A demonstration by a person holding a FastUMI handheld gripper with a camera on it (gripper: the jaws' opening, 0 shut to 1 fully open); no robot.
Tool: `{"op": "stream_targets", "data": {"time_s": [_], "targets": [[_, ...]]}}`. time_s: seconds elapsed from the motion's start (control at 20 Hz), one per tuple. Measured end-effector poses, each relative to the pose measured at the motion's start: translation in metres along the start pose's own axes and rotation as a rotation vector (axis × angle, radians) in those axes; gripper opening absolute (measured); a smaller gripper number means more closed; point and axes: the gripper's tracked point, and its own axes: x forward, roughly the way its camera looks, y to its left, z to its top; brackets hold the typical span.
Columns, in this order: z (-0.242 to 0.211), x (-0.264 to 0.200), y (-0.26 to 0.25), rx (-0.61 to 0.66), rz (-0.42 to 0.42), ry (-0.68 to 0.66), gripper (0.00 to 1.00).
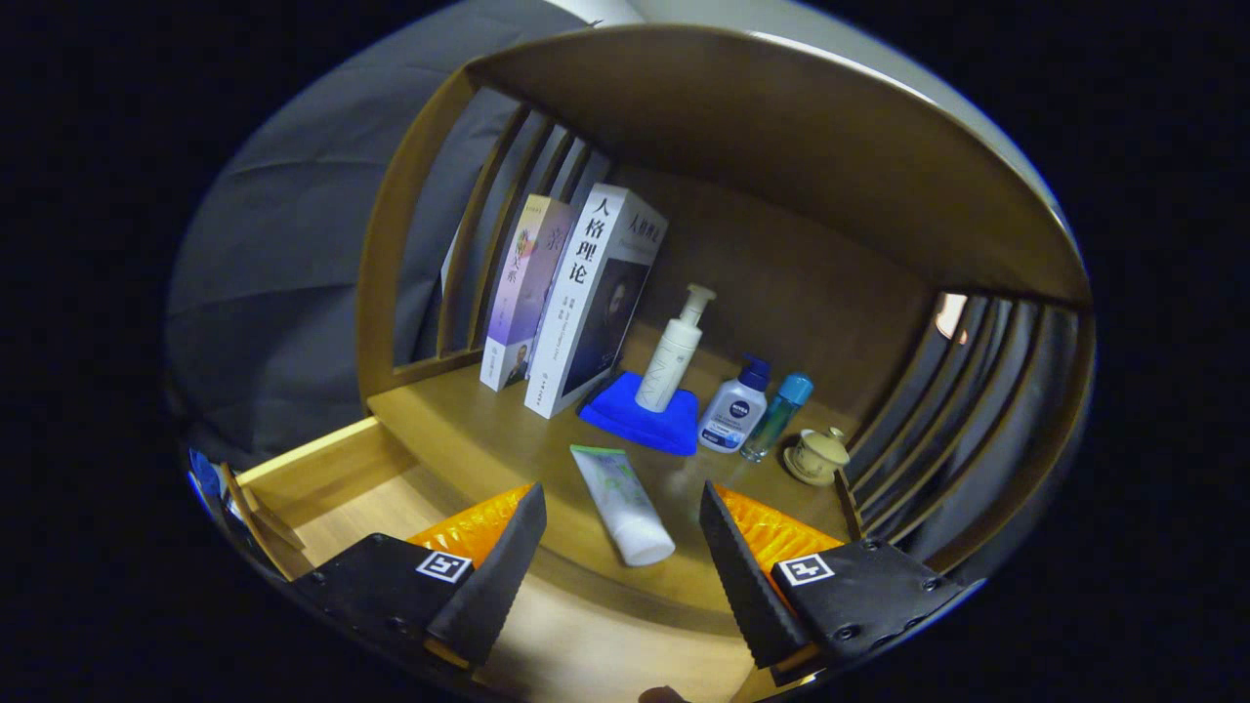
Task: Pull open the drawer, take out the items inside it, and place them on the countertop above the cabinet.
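Note:
My gripper [620, 547] is open, its two fingers spread wide above the pulled-out wooden drawer [322, 478]. A white and green tube [622, 503] lies flat on the wooden countertop [469, 430], its white cap pointing toward me, in line with the gap between the fingers and just ahead of their tips. Neither finger touches it. The drawer's pale wooden floor shows below and left of the fingers; what is inside it is mostly hidden by the gripper.
At the back of the countertop stand two books [571, 303], a white pump bottle [674, 351] on a blue cloth [635, 420], a small white bottle with a blue pump [734, 410], a teal-capped bottle [776, 415] and a lidded ceramic cup [818, 454]. Slatted wooden sides [967, 410] enclose the shelf.

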Motion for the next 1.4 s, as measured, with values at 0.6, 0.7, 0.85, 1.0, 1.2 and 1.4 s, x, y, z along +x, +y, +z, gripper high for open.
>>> {"op": "stream_targets", "data": {"time_s": [0.6,0.7,0.85,1.0,1.2,1.4], "targets": [[-0.056,-0.122,0.045,0.337,-0.107,-0.212,0.98],[-0.064,-0.141,0.053,0.343,-0.133,-0.258,0.98],[-0.079,-0.159,0.062,0.375,-0.158,-0.296,0.98],[-0.096,-0.167,0.074,0.383,-0.151,-0.284,0.98],[-0.124,-0.173,0.085,0.381,-0.149,-0.268,0.98],[-0.156,-0.175,0.101,0.369,-0.137,-0.234,0.98]]}}
